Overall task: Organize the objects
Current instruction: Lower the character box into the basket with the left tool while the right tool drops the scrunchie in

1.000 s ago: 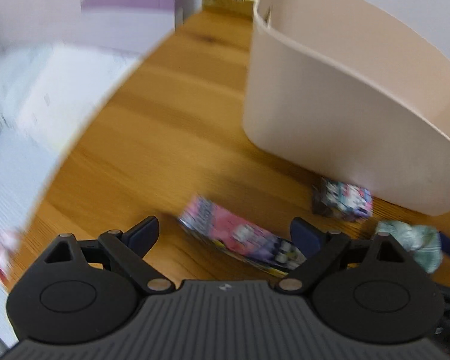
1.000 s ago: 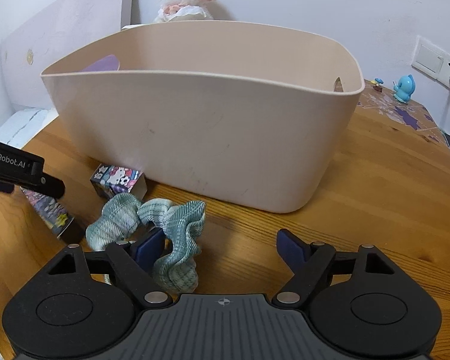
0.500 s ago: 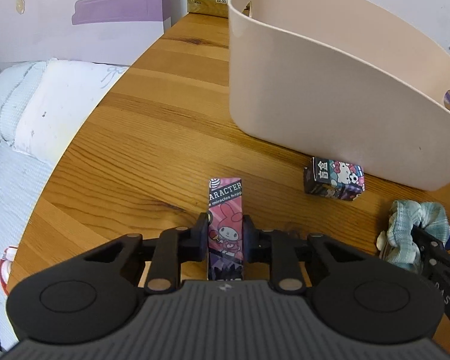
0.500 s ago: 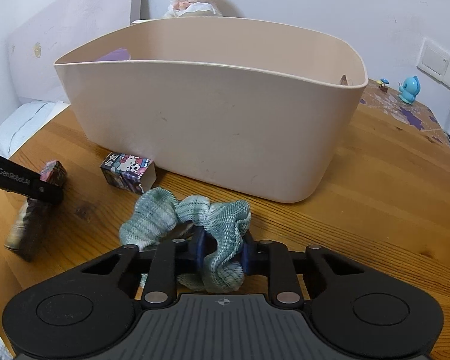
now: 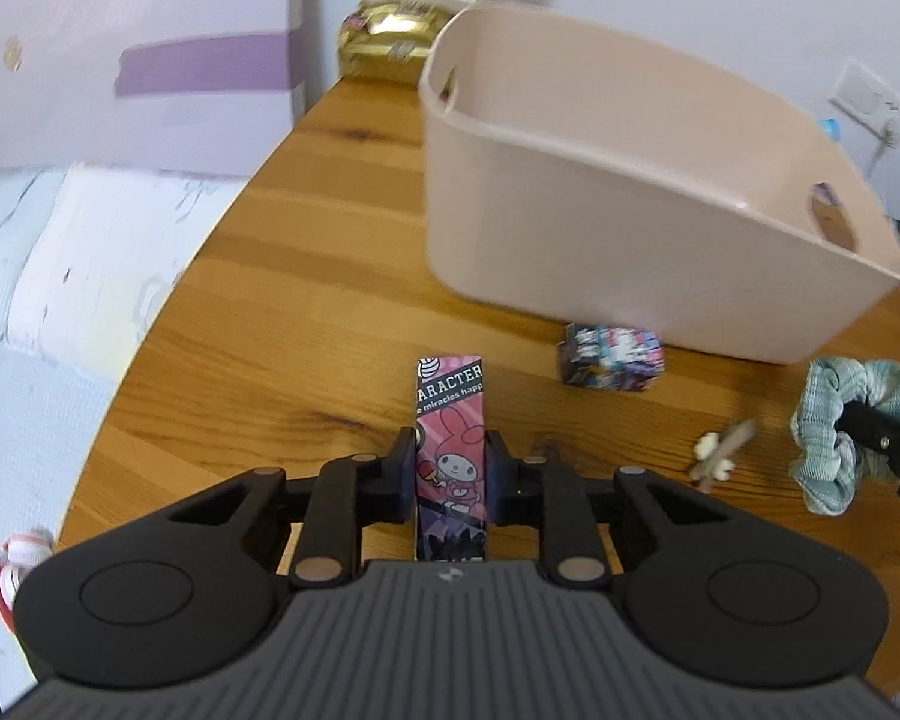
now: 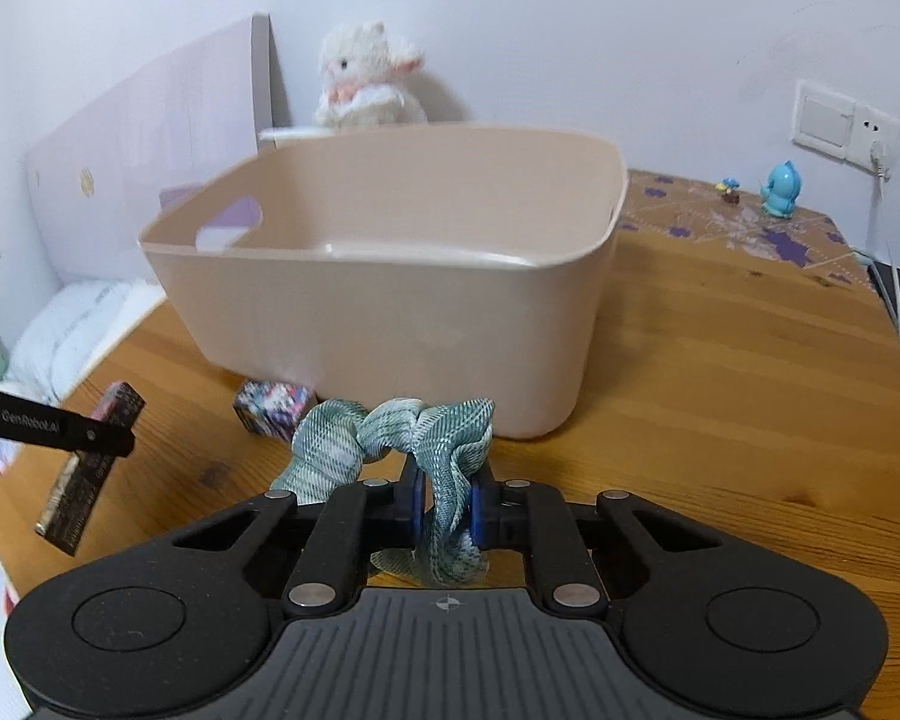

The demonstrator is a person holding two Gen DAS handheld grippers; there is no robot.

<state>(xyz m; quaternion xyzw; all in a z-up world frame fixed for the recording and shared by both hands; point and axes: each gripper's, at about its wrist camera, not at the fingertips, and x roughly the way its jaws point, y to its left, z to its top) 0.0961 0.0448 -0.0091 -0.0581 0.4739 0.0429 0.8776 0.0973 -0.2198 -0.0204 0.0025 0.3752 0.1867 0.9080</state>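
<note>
Since a second ago I have shut both grippers and raised both items off the tabletop: left gripper [image 5: 451, 468] clamps pink box [image 5: 450, 414]; right gripper [image 6: 446, 507] pinches green scrunchie [image 6: 444, 456], near beige bin [image 6: 390, 300].

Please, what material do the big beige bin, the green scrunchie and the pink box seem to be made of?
Beige bin: probably plastic, matte; smooth thin walls, rolled rim, moulded handle holes.
Green scrunchie: woven fabric, visibly ribbed and gathered; it folds softly between the right gripper pads.
Pink box: likely printed cardboard, slightly glossy; sharp edges, cartoon print, keeps its shape in the left gripper.
</note>
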